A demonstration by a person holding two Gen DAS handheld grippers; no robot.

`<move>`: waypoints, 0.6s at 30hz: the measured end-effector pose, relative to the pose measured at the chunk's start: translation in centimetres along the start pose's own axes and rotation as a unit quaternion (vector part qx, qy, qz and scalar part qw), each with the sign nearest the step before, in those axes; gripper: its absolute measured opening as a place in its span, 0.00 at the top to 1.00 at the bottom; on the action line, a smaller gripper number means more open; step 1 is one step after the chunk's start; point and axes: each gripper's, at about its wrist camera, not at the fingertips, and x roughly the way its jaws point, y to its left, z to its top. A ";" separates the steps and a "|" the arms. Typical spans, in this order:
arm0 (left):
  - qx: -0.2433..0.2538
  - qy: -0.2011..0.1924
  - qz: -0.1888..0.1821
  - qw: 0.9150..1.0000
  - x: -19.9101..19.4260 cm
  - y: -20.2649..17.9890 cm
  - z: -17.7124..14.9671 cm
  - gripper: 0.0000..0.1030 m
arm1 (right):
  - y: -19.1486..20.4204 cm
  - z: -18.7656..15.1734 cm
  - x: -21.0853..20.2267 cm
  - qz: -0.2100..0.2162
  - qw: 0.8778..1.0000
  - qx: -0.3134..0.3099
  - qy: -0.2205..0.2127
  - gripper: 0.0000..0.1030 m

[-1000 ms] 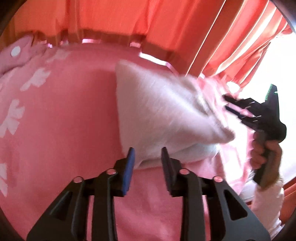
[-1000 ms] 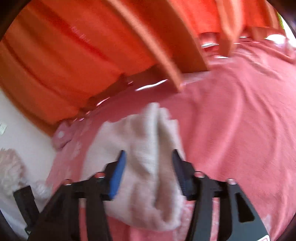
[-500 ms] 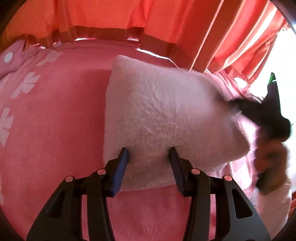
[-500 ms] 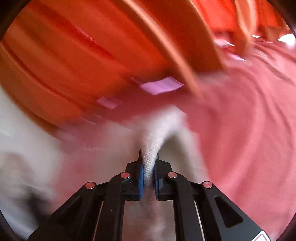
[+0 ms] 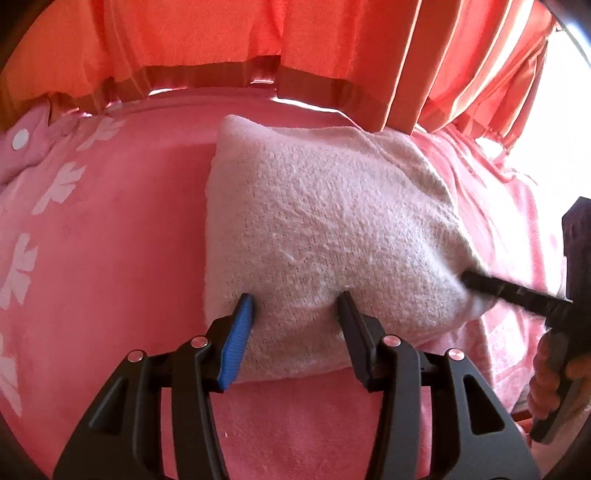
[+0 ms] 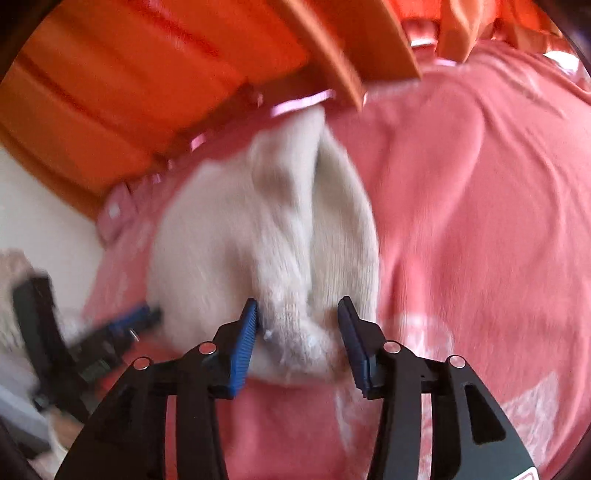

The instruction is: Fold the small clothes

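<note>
Both grippers (image 5: 295, 306) (image 6: 297, 314) apart — 1 knit garment (image 5: 325, 229)

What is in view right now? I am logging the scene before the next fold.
knit garment: one, cream-white, folded, lying on the bedspread between both grippers
bedspread: one, pink with white flower prints, under the garment
curtain: one, orange, hanging behind the bed
left hand-held gripper: one, black with a blue pad, open at the garment's near edge
right hand-held gripper: one, black with blue pads, open around a raised fold
</note>
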 end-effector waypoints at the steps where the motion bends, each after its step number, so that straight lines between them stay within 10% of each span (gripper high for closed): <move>1: 0.004 0.001 0.006 1.000 0.0 -0.2 -0.1 0.56 | 0.0 -0.1 -0.1 0.007 1.000 0.002 -0.005 0.85; 5: 0.013 0.009 0.019 1.000 0.0 -0.6 -0.1 0.55 | 0.1 -0.6 -4.4 0.026 0.997 0.014 -0.069 0.89; 8: 0.012 0.011 0.021 1.000 0.2 -0.6 -0.1 0.54 | -1.6 -1.6 0.3 -0.047 0.999 0.005 0.005 0.89; 18: 0.044 0.006 0.055 0.998 0.7 -1.8 -0.6 0.50 | 0.1 0.6 -5.5 -0.022 0.998 0.004 -0.061 0.78</move>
